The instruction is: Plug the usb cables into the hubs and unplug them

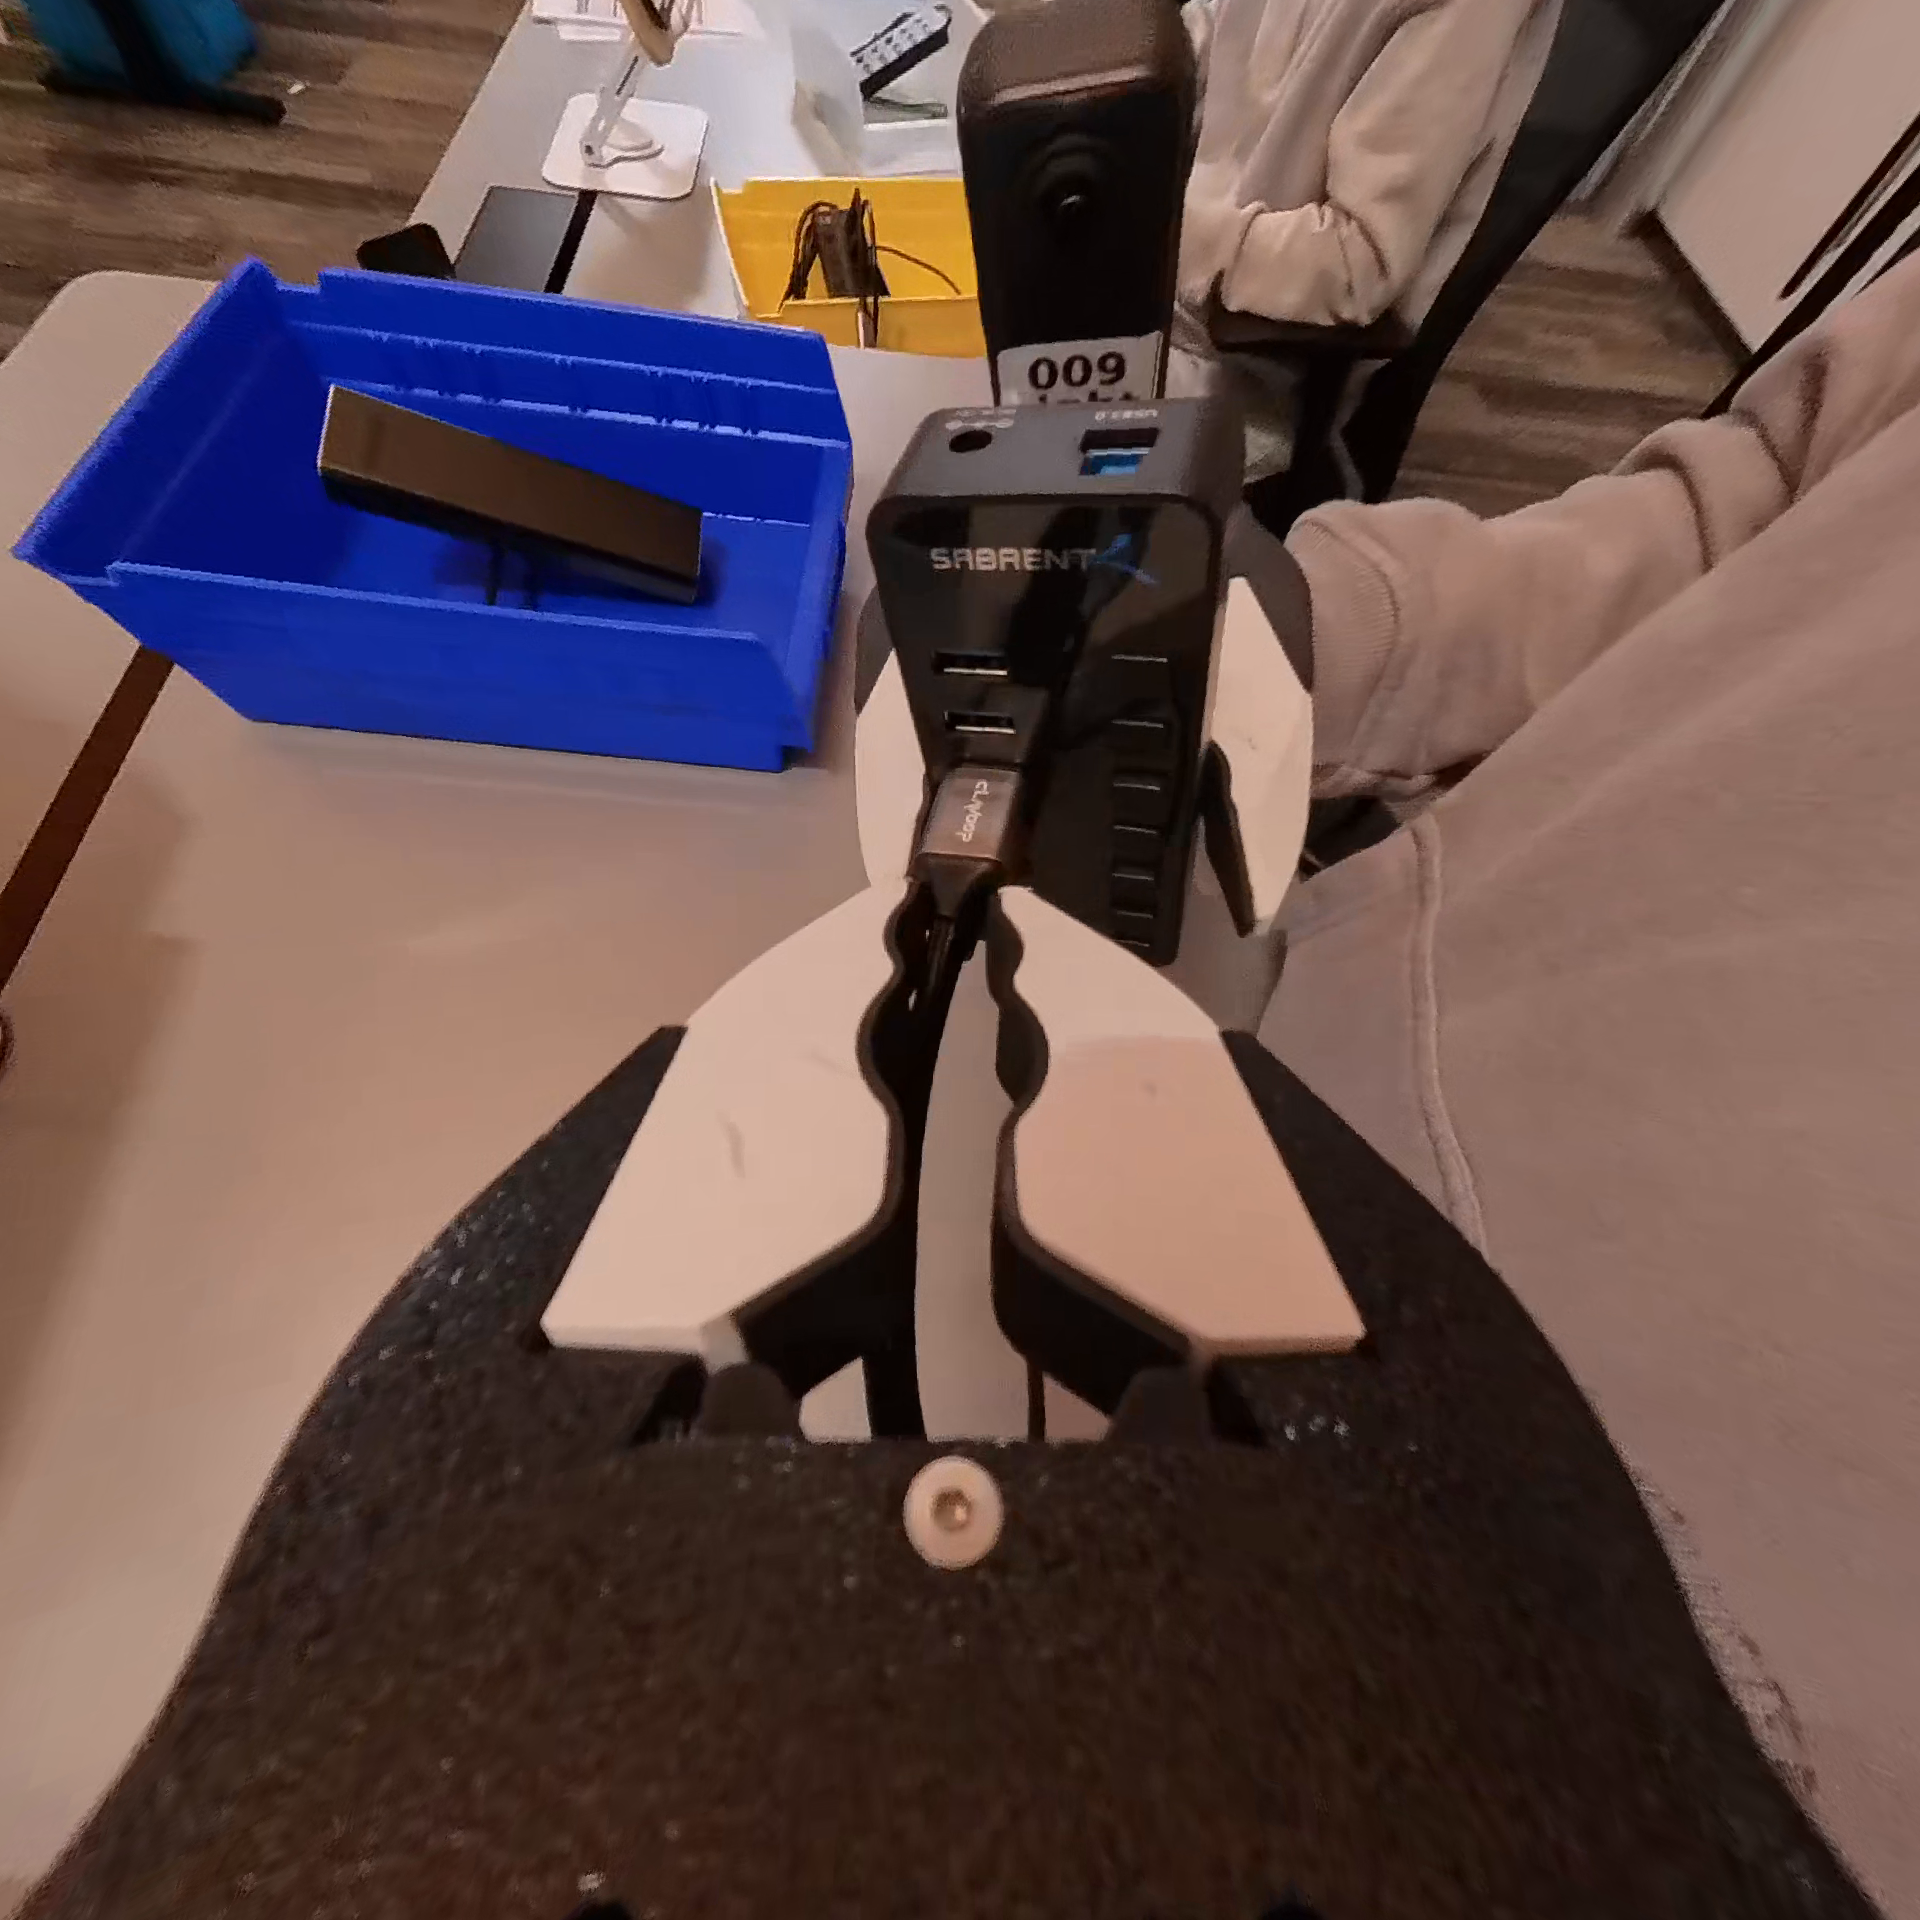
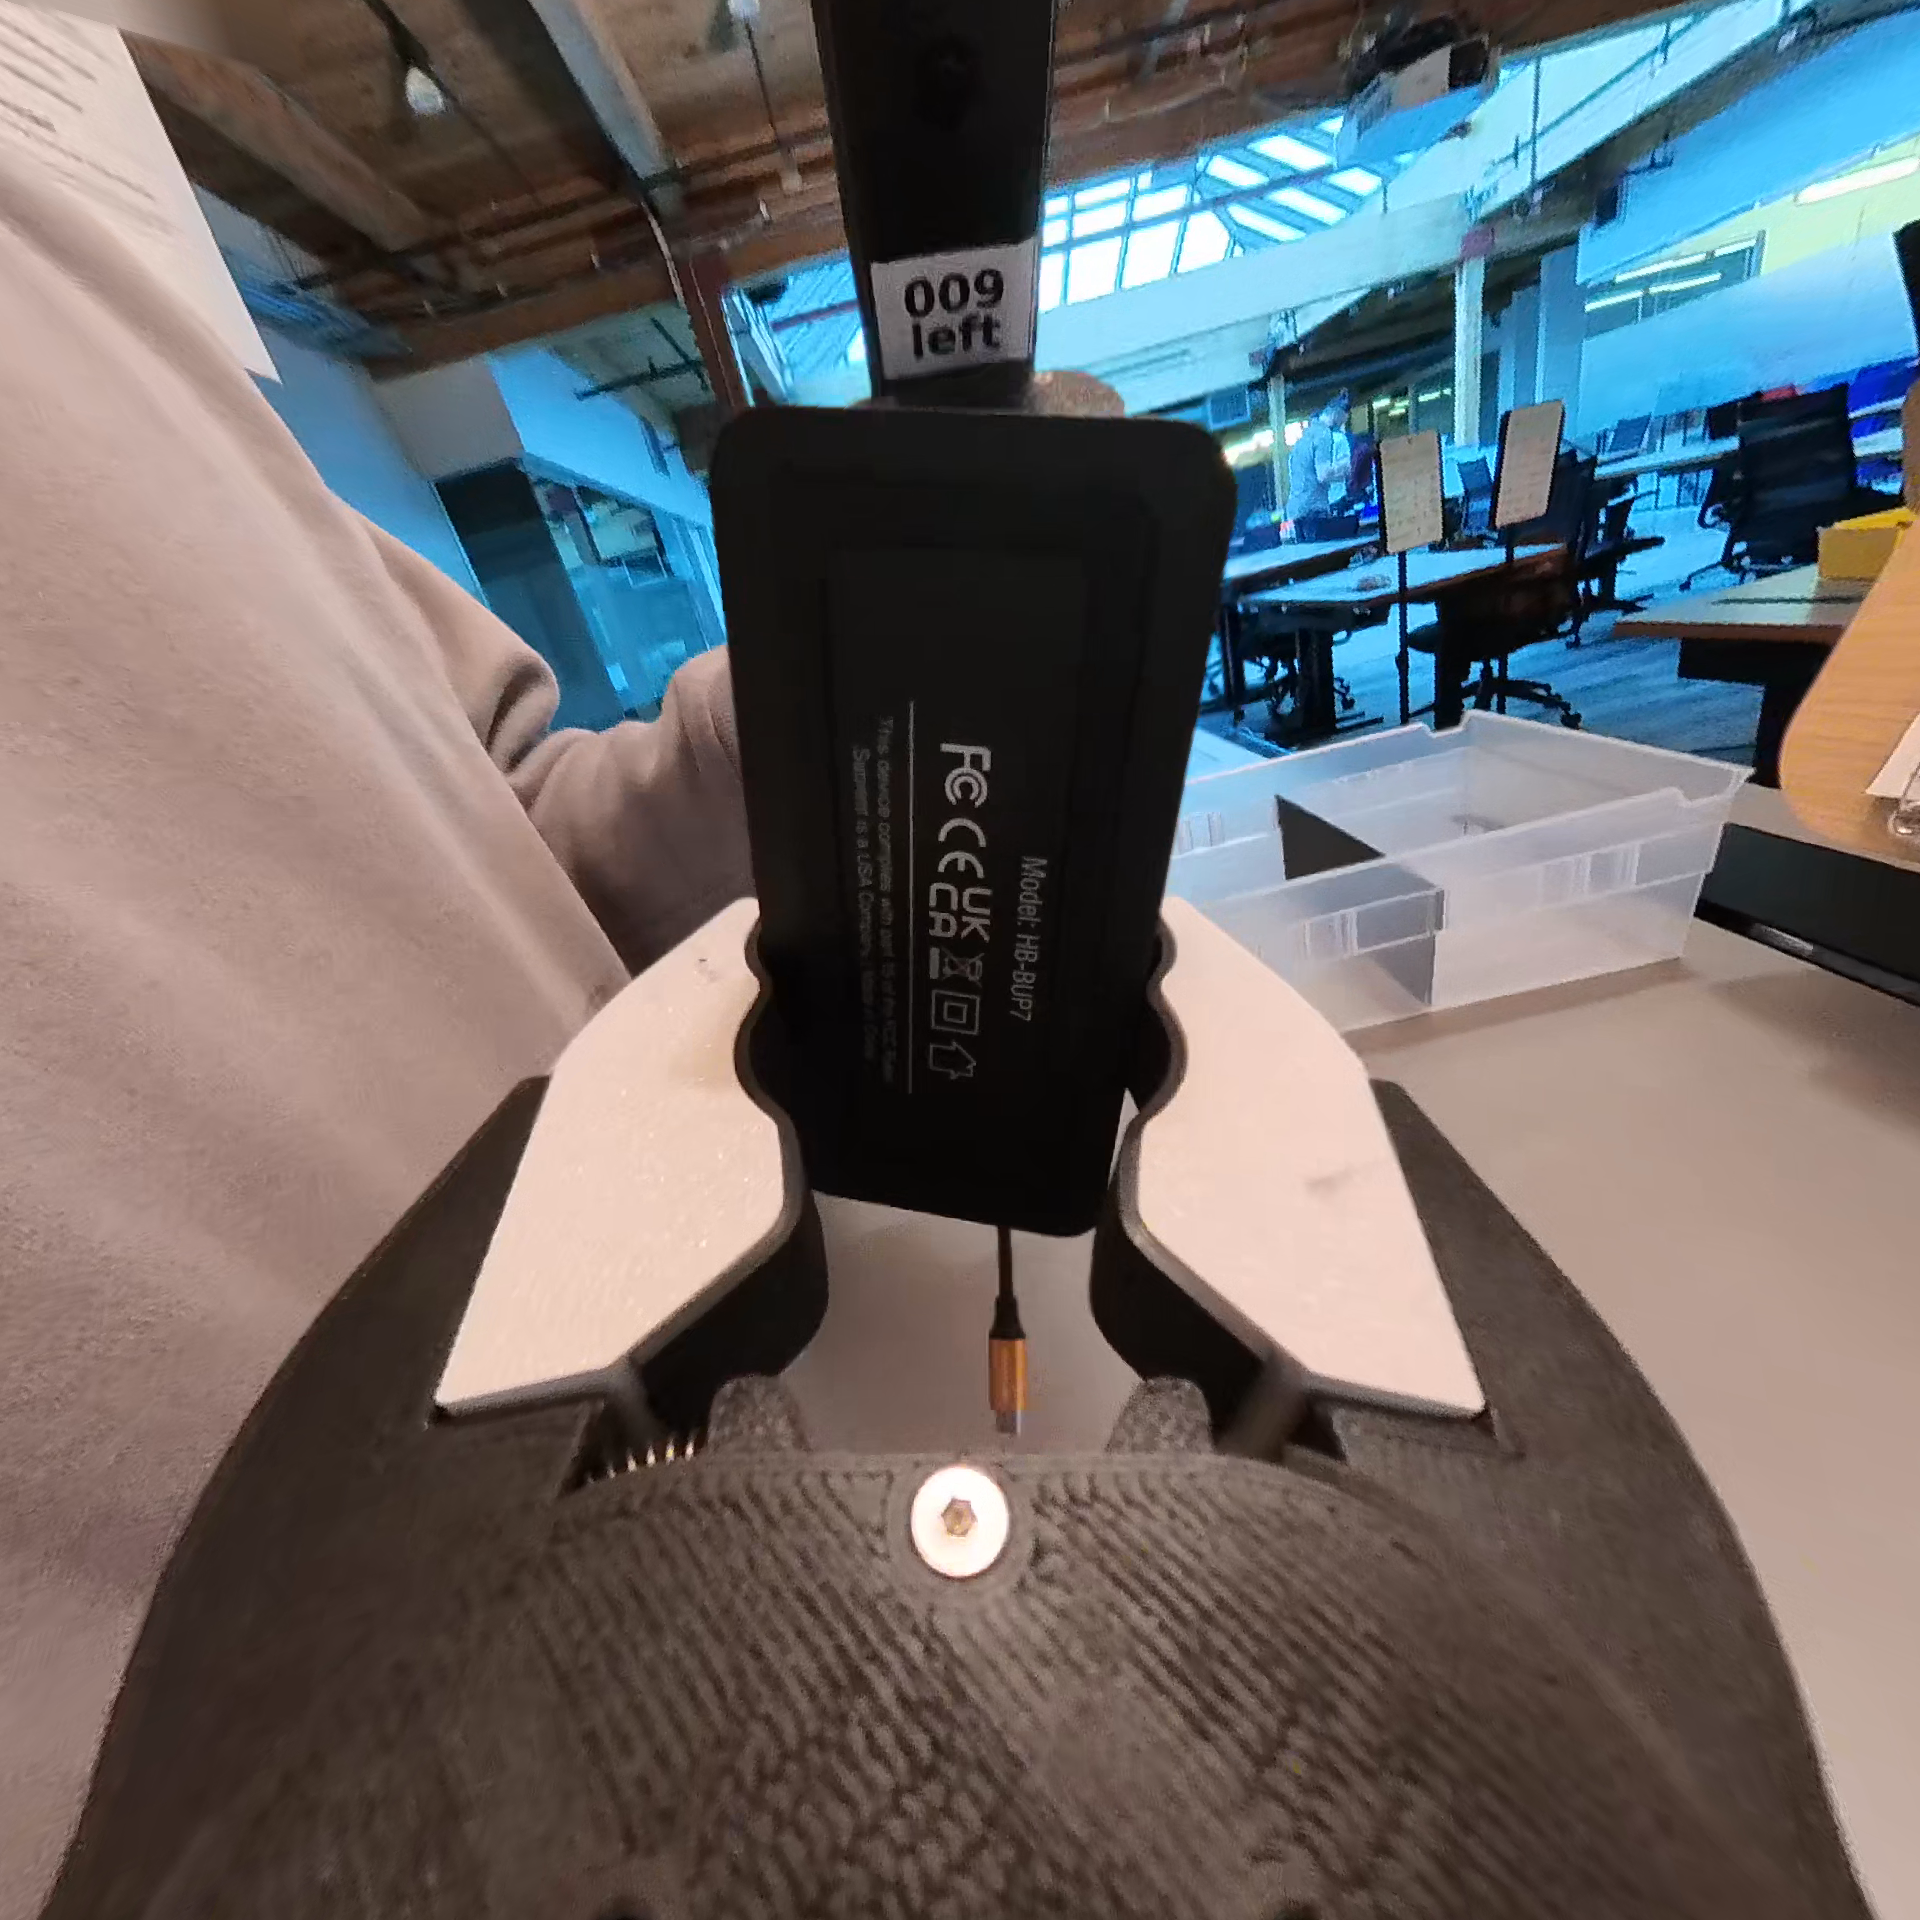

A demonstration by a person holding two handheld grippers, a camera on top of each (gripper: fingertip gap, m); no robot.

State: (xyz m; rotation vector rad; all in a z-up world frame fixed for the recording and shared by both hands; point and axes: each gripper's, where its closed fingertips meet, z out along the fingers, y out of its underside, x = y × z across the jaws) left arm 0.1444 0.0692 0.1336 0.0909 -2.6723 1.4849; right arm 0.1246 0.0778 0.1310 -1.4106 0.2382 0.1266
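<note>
My right gripper [image 2: 961, 1039] has its jaws pinching the black USB hub [image 1: 1049, 665] by its long edges, upright above the worktop [image 1: 416, 987]. My left gripper [image 1: 951, 935] pinches the USB plug [image 1: 966, 821] at its rear, its nose at a port in the hub's left column. Both look light and rigid; the glossy hub may slip, so I would grip the plug's metal shell, not the limp cable.

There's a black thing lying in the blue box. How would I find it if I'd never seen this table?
Look at the blue bin on the pale table, left of the upright black hub held by the right gripper. Inside it lies a long, flat, glossy black bar, tilted with one end raised. It is the only thing in that bin.
</note>
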